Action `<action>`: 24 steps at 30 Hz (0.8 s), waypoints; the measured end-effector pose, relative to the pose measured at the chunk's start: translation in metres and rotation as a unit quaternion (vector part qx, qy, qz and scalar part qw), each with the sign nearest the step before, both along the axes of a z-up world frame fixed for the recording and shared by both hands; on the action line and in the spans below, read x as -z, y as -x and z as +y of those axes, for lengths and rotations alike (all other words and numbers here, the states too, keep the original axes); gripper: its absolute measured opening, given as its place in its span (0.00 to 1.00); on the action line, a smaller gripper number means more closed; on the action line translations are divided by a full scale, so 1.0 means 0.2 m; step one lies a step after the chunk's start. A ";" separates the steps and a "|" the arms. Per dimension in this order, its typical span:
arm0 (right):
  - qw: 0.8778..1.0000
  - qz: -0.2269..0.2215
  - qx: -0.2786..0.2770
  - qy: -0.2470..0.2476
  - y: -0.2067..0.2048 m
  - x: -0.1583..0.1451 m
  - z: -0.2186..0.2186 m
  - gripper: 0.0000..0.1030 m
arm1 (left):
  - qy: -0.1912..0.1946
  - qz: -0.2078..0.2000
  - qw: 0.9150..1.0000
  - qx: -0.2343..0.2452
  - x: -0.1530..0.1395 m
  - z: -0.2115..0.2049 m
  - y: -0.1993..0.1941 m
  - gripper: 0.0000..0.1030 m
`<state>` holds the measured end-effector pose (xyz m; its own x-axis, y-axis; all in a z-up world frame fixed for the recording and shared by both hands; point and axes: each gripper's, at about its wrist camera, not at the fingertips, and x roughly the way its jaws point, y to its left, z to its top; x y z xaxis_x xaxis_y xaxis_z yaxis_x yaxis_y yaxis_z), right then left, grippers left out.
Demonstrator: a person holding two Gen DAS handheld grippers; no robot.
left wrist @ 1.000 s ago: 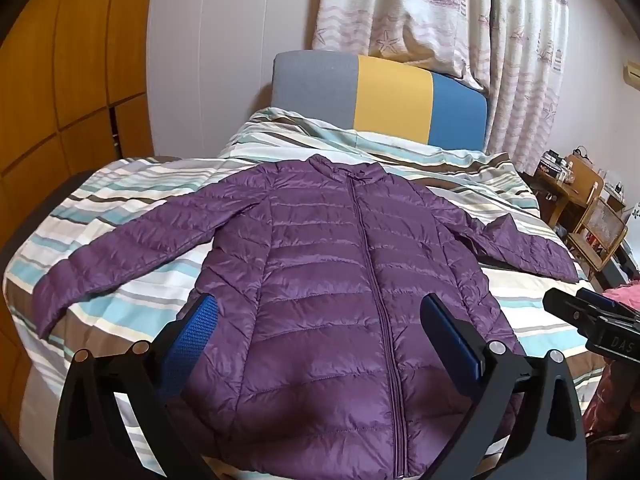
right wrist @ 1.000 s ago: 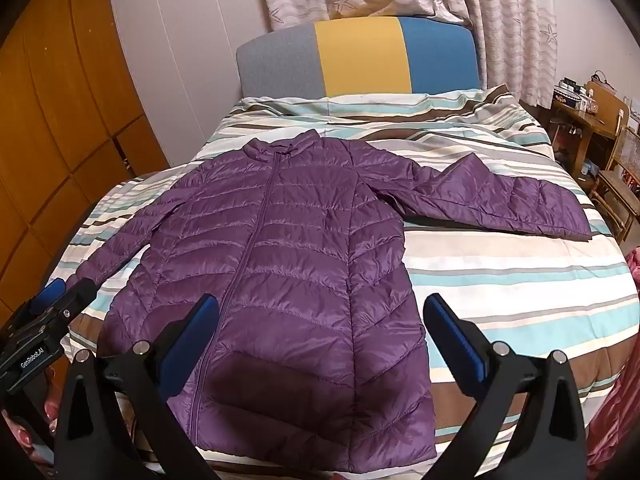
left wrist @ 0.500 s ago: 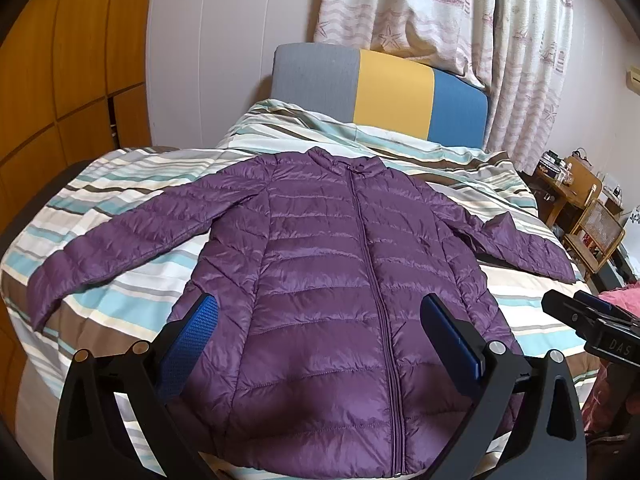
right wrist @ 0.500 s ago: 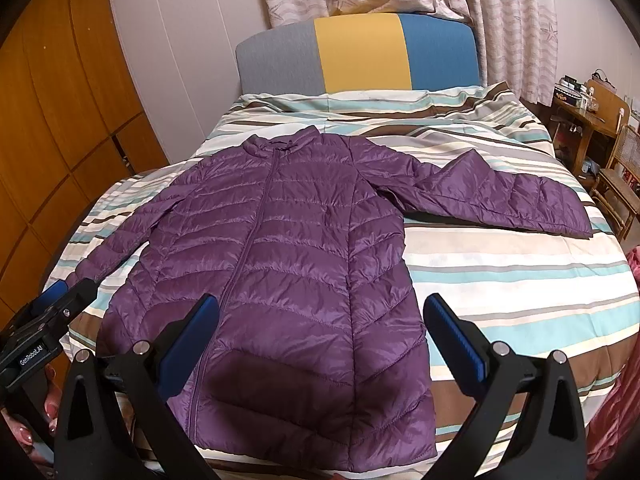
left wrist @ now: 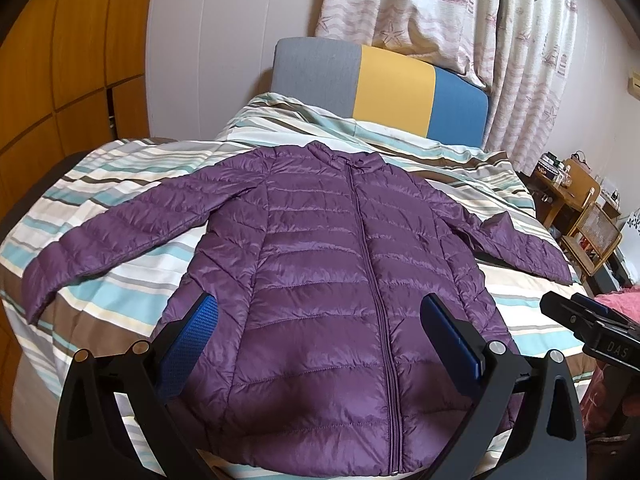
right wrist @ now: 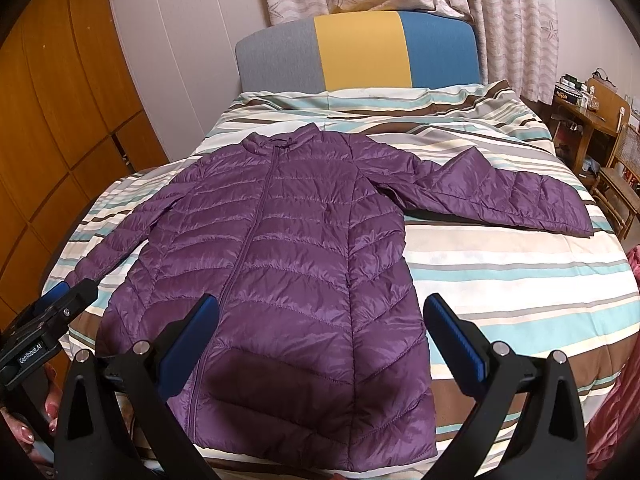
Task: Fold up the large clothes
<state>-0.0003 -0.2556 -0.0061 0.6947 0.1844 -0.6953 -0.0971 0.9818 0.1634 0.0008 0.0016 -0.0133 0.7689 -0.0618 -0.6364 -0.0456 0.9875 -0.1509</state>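
A purple quilted puffer jacket [left wrist: 332,272] lies flat and zipped on the striped bed, collar toward the headboard, both sleeves spread out; it also shows in the right wrist view [right wrist: 288,248]. My left gripper [left wrist: 318,316] is open and empty above the jacket's hem. My right gripper [right wrist: 320,316] is open and empty above the hem's right half. The right gripper's tip shows at the right edge of the left wrist view [left wrist: 580,316]. The left gripper's tip shows at the left edge of the right wrist view [right wrist: 60,304].
The bed [right wrist: 500,272] has a striped cover and a grey, yellow and blue headboard [right wrist: 360,52]. A wooden wardrobe [left wrist: 60,80] stands on the left. Curtains [left wrist: 460,20] hang behind. A wooden desk and chair [right wrist: 600,132] stand to the right.
Both grippers have risen and pulled back slightly, so more of the jacket's hem shows. The jacket has not moved. Both grippers stay open.
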 end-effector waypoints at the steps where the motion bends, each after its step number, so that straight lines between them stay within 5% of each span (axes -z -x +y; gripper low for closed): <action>1: 1.000 0.000 0.000 0.000 0.00 0.00 0.00 0.98 | 0.000 0.000 1.000 0.000 0.00 0.00 0.00 0.97; 24: 1.000 0.012 0.002 -0.001 -0.02 0.02 -0.01 0.98 | 0.013 0.021 1.000 -0.004 0.04 0.02 -0.02 0.97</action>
<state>0.0036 -0.2580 -0.0107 0.6778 0.1834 -0.7120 -0.0895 0.9818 0.1676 0.0056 0.0059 -0.0209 0.7420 -0.0728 -0.6664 -0.0595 0.9830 -0.1737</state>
